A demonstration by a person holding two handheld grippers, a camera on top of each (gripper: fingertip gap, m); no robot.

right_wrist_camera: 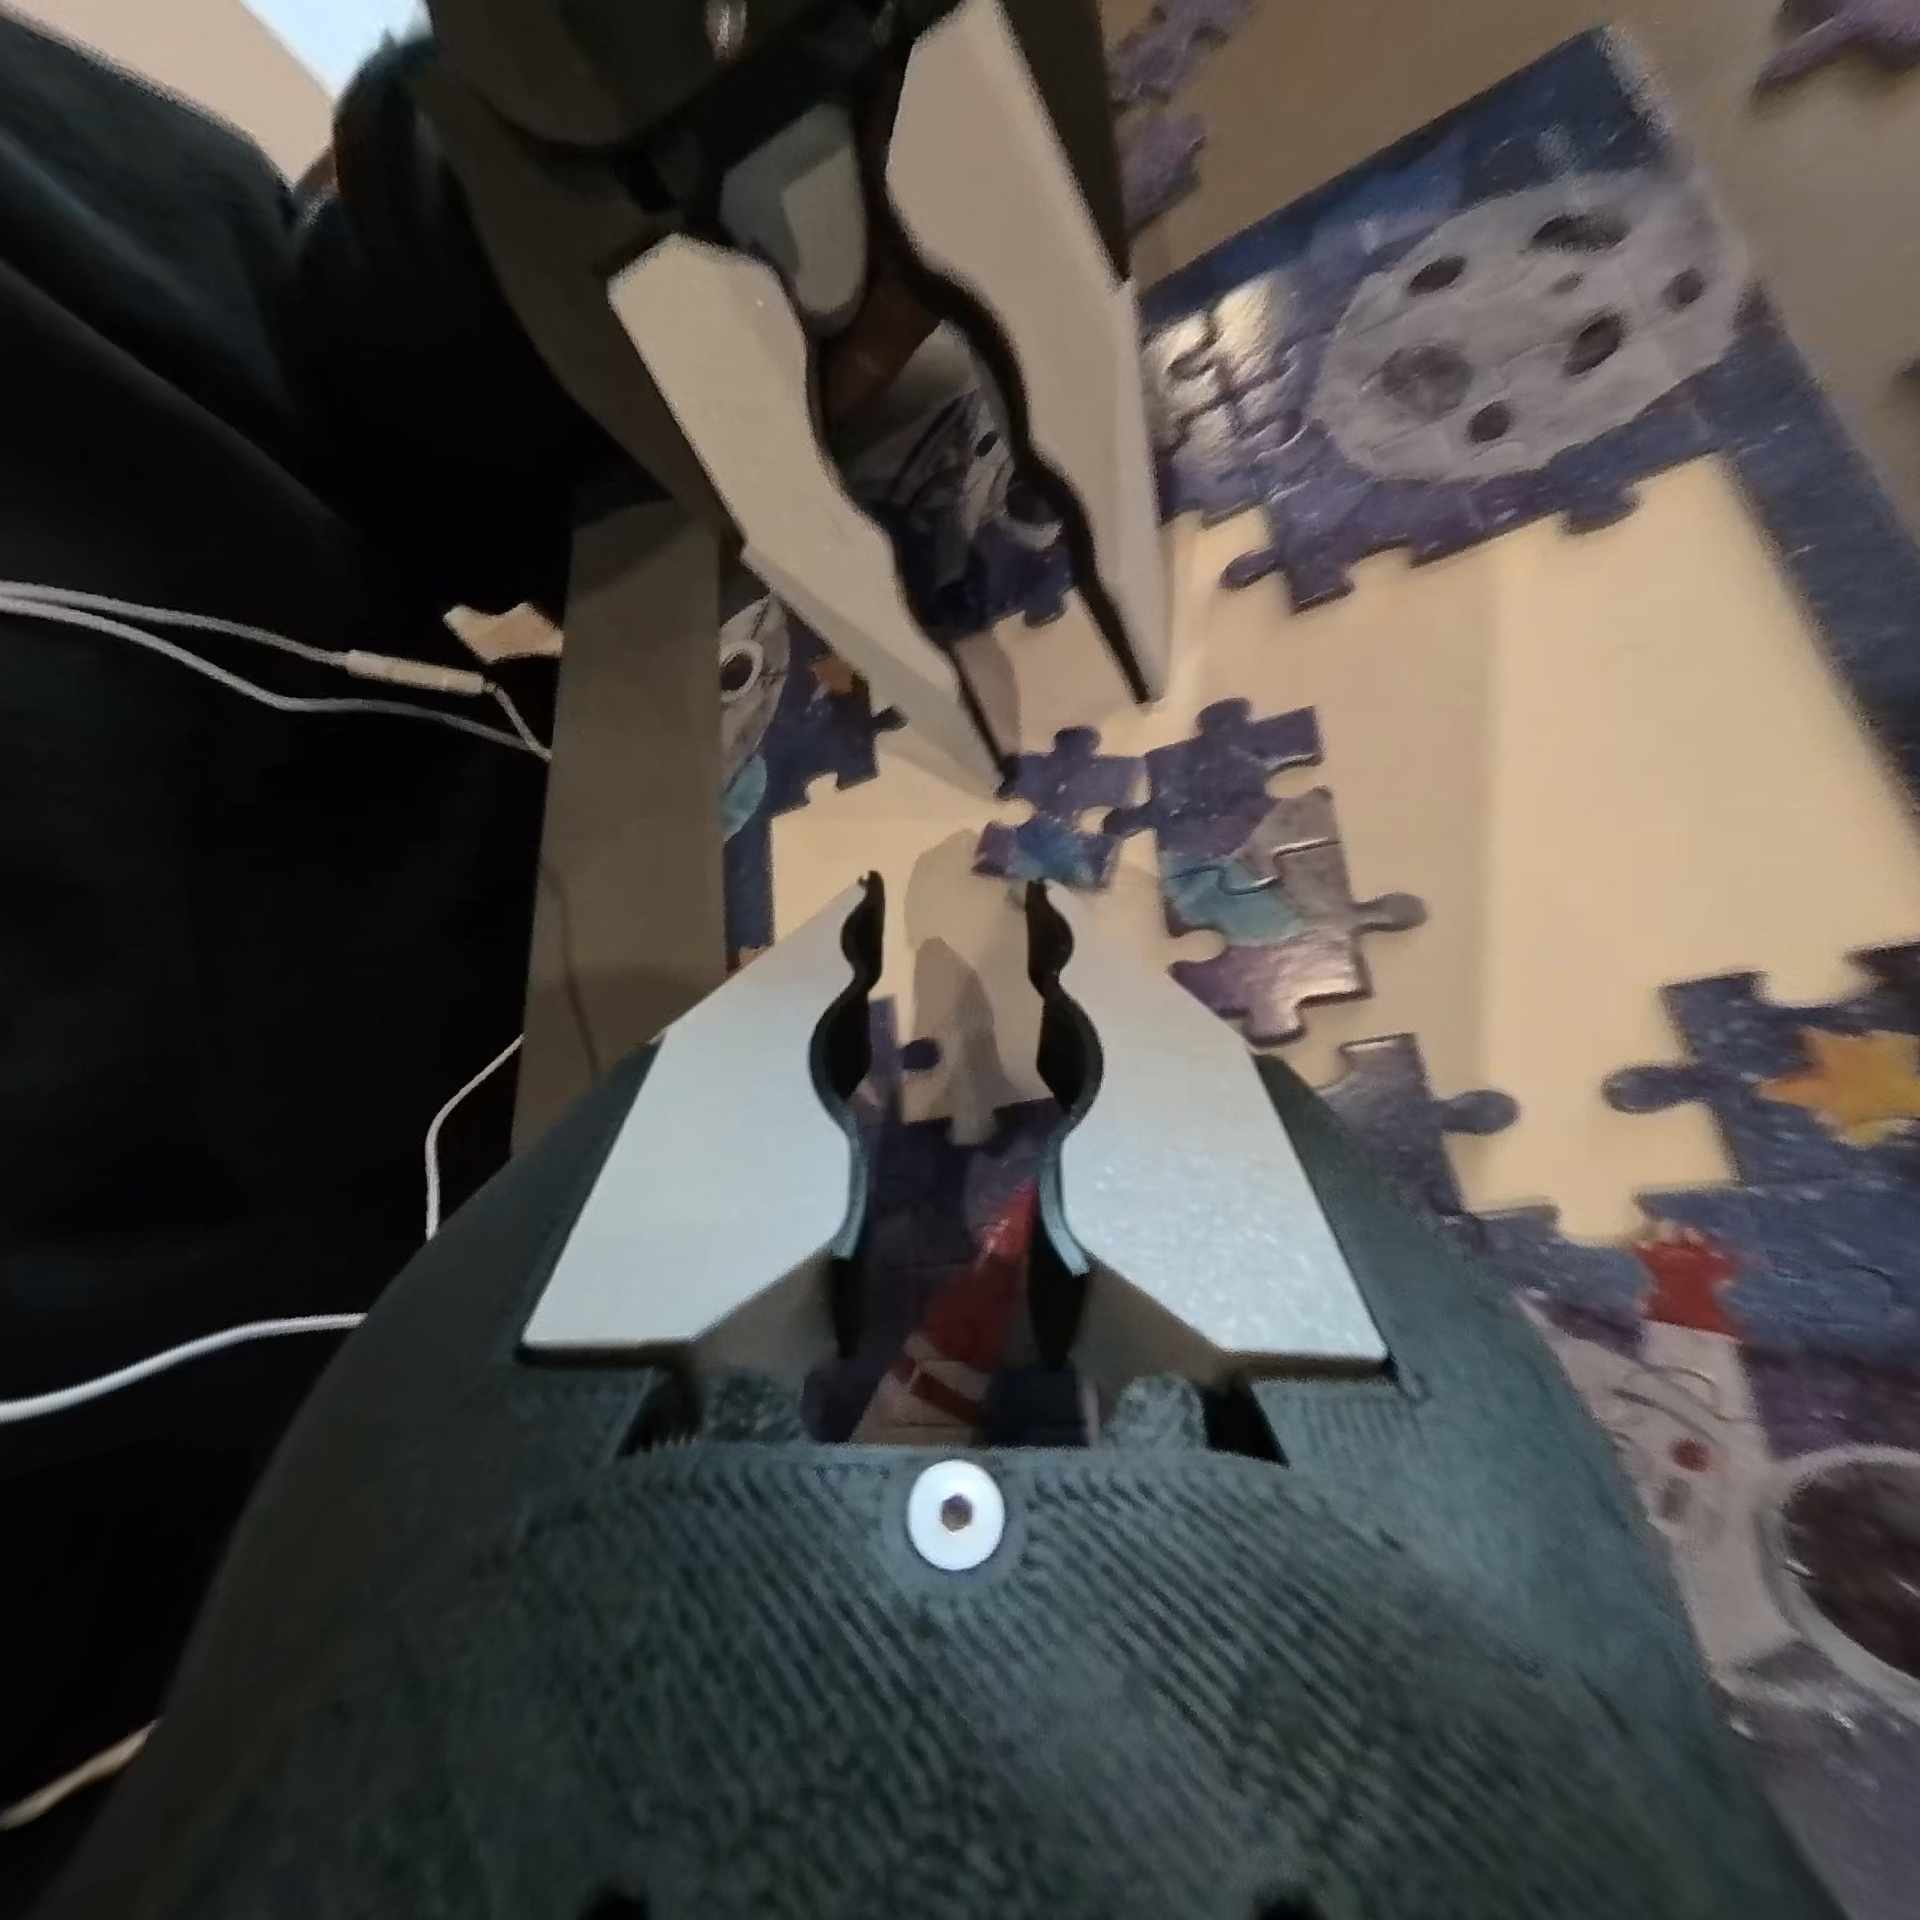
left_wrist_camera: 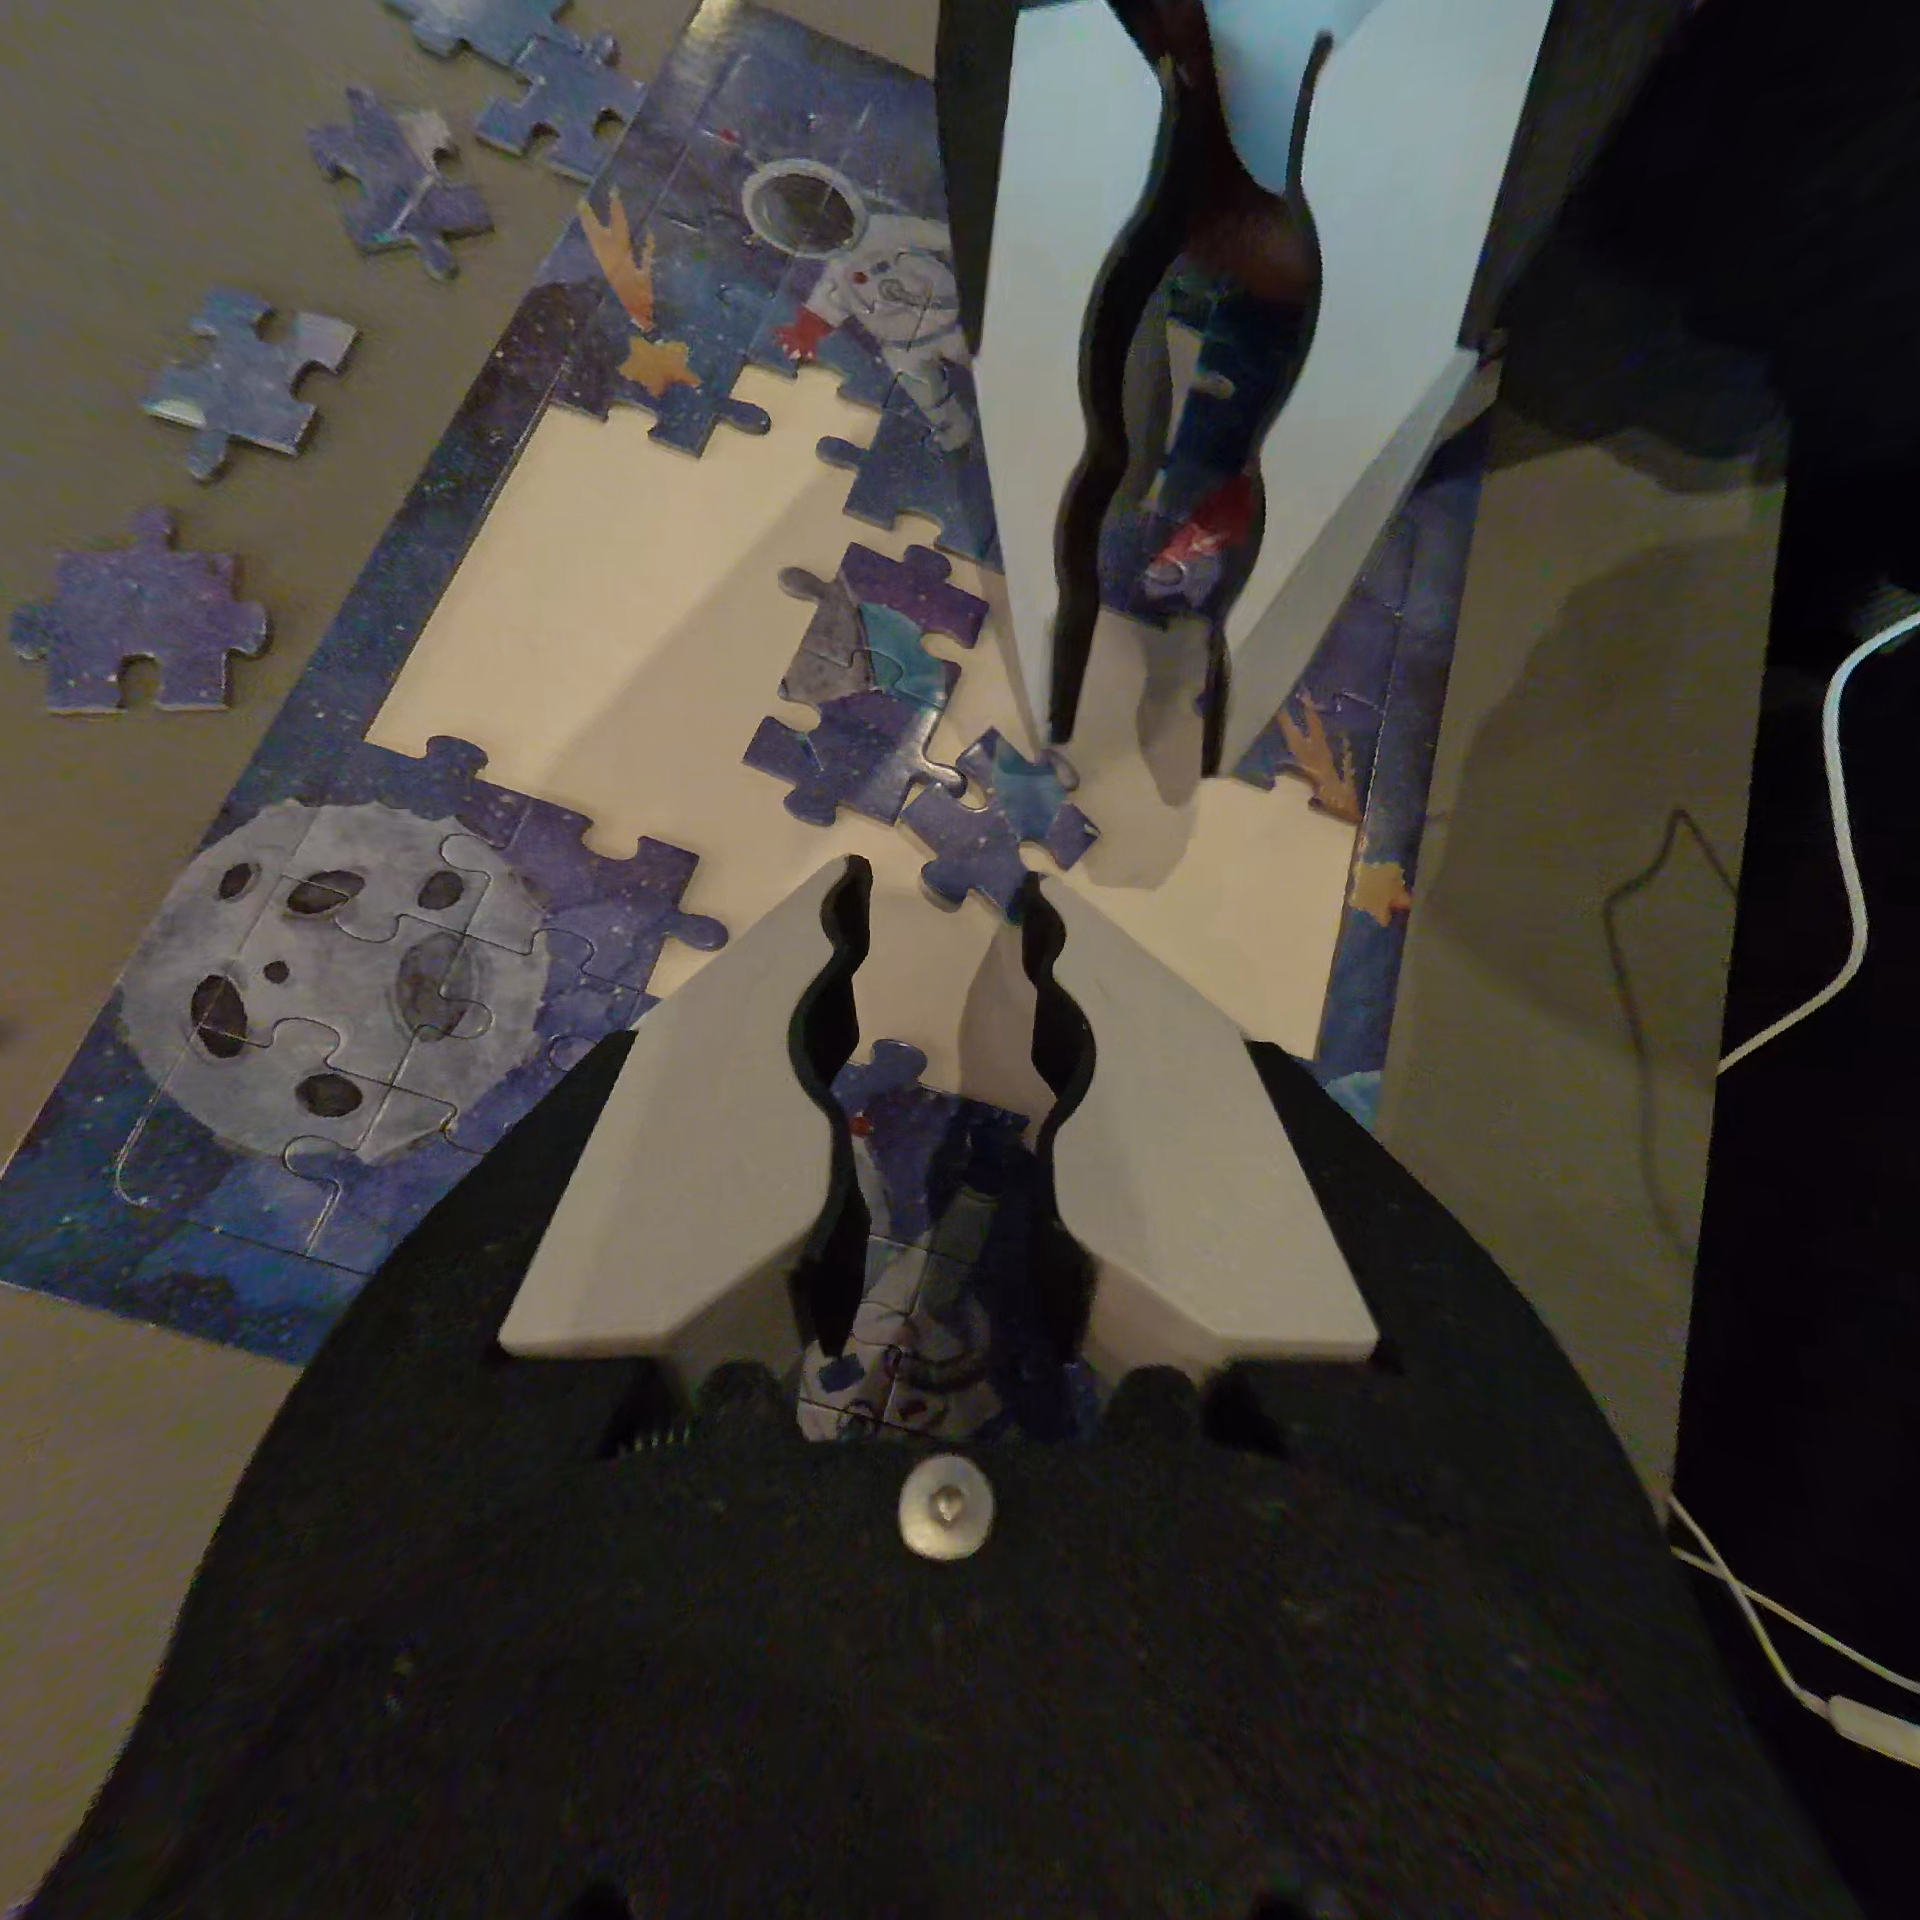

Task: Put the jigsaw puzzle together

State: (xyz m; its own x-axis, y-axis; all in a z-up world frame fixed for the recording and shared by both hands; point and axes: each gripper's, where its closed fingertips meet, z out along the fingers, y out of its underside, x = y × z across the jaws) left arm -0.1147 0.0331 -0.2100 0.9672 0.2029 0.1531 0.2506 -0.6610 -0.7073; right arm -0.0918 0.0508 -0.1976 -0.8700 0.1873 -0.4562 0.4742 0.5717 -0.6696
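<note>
The space jigsaw lies in its blue-bordered tray [left_wrist_camera: 623, 582], with a grey moon [left_wrist_camera: 343, 966] and an astronaut [left_wrist_camera: 883, 281] joined up. A small cluster of joined pieces [left_wrist_camera: 873, 686] lies on the bare cream middle. A blue piece [left_wrist_camera: 1003, 821] sits at the cluster's corner. My left gripper [left_wrist_camera: 940, 878] is open and empty, its right fingertip at that piece's near edge. My right gripper [left_wrist_camera: 1138, 748] comes from the far side, open, one tip at the piece's far knob. In the right wrist view, the piece [right_wrist_camera: 1060, 821] lies between my right gripper [right_wrist_camera: 951, 888] and the left gripper [right_wrist_camera: 1060, 727].
Several loose pieces lie on the grey table left of the tray, such as one [left_wrist_camera: 249, 384] and another [left_wrist_camera: 135, 623]. A white cable [left_wrist_camera: 1849, 831] hangs past the table's right edge over dark cloth. Much of the tray's cream base [right_wrist_camera: 1558, 727] is bare. My left tips are roughly 9 cm from the grey moon [left_wrist_camera: 343, 966]. Look for it in the right wrist view [right_wrist_camera: 1501, 340] too.
</note>
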